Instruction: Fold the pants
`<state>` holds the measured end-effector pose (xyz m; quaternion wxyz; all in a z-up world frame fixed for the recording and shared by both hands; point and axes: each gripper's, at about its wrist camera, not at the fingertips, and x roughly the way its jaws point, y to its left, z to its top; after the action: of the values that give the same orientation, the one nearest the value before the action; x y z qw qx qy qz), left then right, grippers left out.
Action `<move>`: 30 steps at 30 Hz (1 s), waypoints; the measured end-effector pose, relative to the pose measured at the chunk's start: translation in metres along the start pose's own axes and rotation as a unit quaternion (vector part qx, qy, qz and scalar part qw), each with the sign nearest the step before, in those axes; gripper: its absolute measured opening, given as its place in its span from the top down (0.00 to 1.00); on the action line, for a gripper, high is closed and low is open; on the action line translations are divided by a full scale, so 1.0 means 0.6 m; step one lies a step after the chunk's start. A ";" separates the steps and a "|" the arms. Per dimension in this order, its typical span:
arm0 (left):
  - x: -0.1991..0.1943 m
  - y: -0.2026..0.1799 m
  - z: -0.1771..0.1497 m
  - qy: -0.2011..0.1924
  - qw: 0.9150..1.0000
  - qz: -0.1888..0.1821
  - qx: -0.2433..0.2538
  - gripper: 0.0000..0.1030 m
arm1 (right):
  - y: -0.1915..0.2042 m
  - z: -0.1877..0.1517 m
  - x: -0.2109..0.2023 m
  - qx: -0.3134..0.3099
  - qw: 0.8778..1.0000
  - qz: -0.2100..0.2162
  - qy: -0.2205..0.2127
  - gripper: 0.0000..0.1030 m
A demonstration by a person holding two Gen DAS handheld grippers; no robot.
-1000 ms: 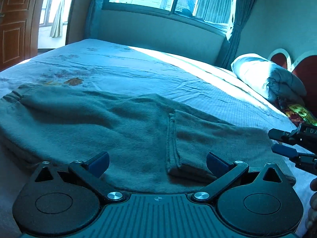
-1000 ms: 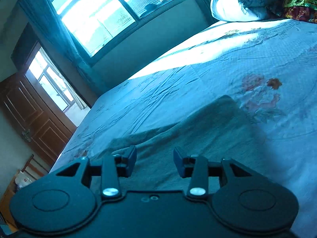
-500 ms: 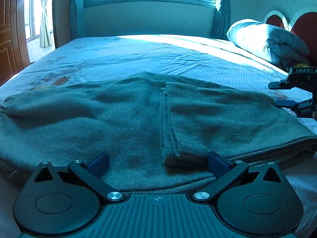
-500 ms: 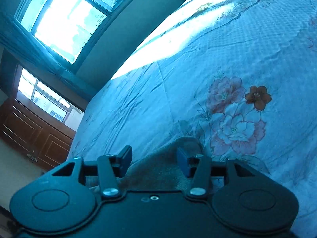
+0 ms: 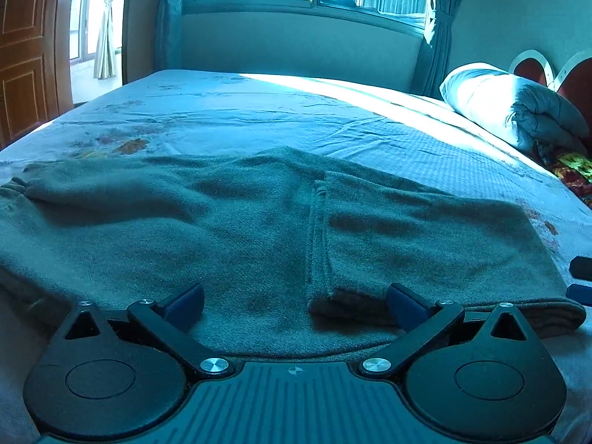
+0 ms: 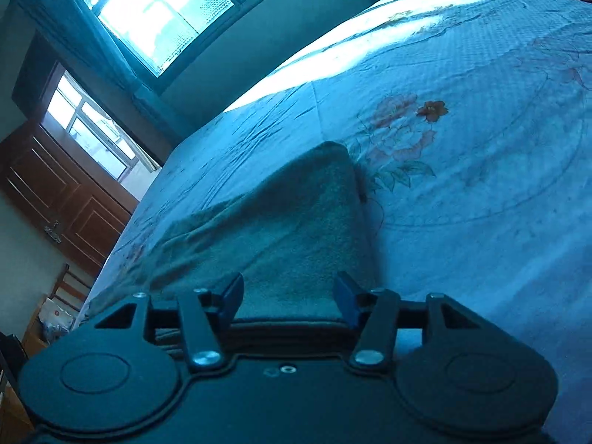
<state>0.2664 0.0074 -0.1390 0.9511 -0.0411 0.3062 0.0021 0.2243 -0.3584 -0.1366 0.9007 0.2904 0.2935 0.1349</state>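
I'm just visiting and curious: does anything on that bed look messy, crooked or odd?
Mostly tidy. The pants lie half folded, one end doubled back over the middle, its hem slightly skewed. The far-left cuff is bunched. The sheet is creased. Nothing looks spilled or damaged.

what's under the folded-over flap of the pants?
The flap lies on a lower layer of the same grey pants, which rest on the floral bedsheet. Whatever sits between the layers, and the sheet directly beneath, is covered.
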 end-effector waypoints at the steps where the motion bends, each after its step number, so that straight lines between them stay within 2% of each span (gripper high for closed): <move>1: 0.001 0.005 -0.002 0.008 1.000 0.003 0.004 0.00 | 0.010 -0.004 -0.005 -0.023 1.000 -0.001 -0.011 0.45; 2: 0.005 0.009 -0.006 0.020 1.000 -0.005 0.007 0.00 | 0.020 -0.013 0.001 -0.057 0.998 -0.020 -0.003 0.34; 3: 0.009 0.008 -0.011 0.028 0.999 -0.008 0.033 0.00 | 0.033 -0.028 0.025 -0.106 0.992 -0.062 0.032 0.32; 4: 0.007 0.007 -0.011 0.026 0.999 -0.007 0.046 0.00 | 0.041 -0.045 0.040 -0.151 0.984 -0.088 0.044 0.32; 5: 0.002 0.011 -0.010 0.024 0.999 -0.008 0.044 0.00 | 0.058 -0.062 0.043 -0.202 0.973 -0.106 0.036 0.32; 6: -0.010 0.020 -0.006 0.020 0.999 -0.014 0.034 0.00 | 0.074 -0.069 0.037 -0.222 0.968 -0.116 0.031 0.31; 9: -0.059 0.065 -0.004 -0.024 1.000 0.011 0.010 0.00 | 0.094 -0.070 -0.002 -0.219 0.973 -0.076 -0.022 0.29; 11: -0.083 0.105 -0.006 -0.035 0.999 0.035 -0.017 0.00 | 0.098 -0.069 -0.012 -0.219 0.972 -0.070 -0.040 0.26; 14: -0.102 0.184 -0.013 -0.032 0.995 0.083 -0.052 0.00 | 0.095 -0.068 -0.013 -0.208 0.975 -0.068 -0.048 0.26; 16: -0.101 0.232 -0.017 -0.023 0.992 0.093 -0.082 0.00 | 0.094 -0.066 -0.003 -0.202 0.976 -0.069 -0.050 0.26; 18: -0.092 0.284 -0.024 -0.015 0.988 0.097 -0.122 0.00 | 0.107 -0.069 0.005 -0.208 0.974 -0.073 -0.050 0.26; 23: -0.049 0.364 -0.020 -0.003 0.981 0.100 -0.168 0.00 | 0.164 -0.083 0.032 -0.226 0.971 -0.055 -0.044 0.26; 26: -0.021 0.386 -0.005 0.002 0.982 0.092 -0.165 0.00 | 0.198 -0.092 0.054 -0.223 0.973 -0.041 -0.040 0.25; 30: 0.031 0.415 0.011 0.018 0.981 0.056 -0.184 0.00 | 0.237 -0.110 0.082 -0.232 0.971 -0.049 -0.041 0.25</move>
<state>0.2781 0.2559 -0.1635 0.9200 -0.1981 0.3192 0.1114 0.2129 -0.1956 -0.1170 0.9603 0.0637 0.2307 0.1433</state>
